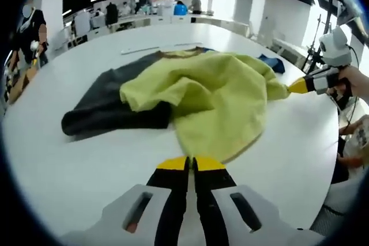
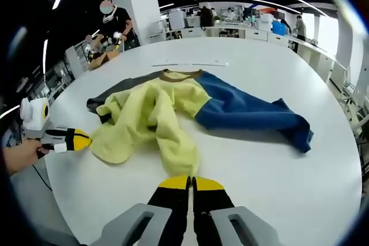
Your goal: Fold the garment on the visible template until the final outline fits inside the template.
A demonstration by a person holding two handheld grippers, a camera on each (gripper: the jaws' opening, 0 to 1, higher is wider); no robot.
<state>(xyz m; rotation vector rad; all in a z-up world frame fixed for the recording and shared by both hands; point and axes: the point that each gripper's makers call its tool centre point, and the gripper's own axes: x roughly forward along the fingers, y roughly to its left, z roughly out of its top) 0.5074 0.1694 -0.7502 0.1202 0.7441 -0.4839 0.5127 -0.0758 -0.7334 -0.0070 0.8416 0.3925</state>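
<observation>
White hand-held gripper [image 1: 191, 164], black jaws, yellow tips.

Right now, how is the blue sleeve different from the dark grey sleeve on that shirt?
The blue sleeve stretches out long across the white table, while the dark grey sleeve is partly covered by the folded-over yellow body. The blue sleeve lies away from the tongs, while the dark grey sleeve lies on the far side from it. Both lie flat and join the same shirt near the brown collar.

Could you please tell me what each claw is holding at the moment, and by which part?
Both claws, left and right, are shut on the yellow hem of the sweater, each pinching a different spot.
</observation>
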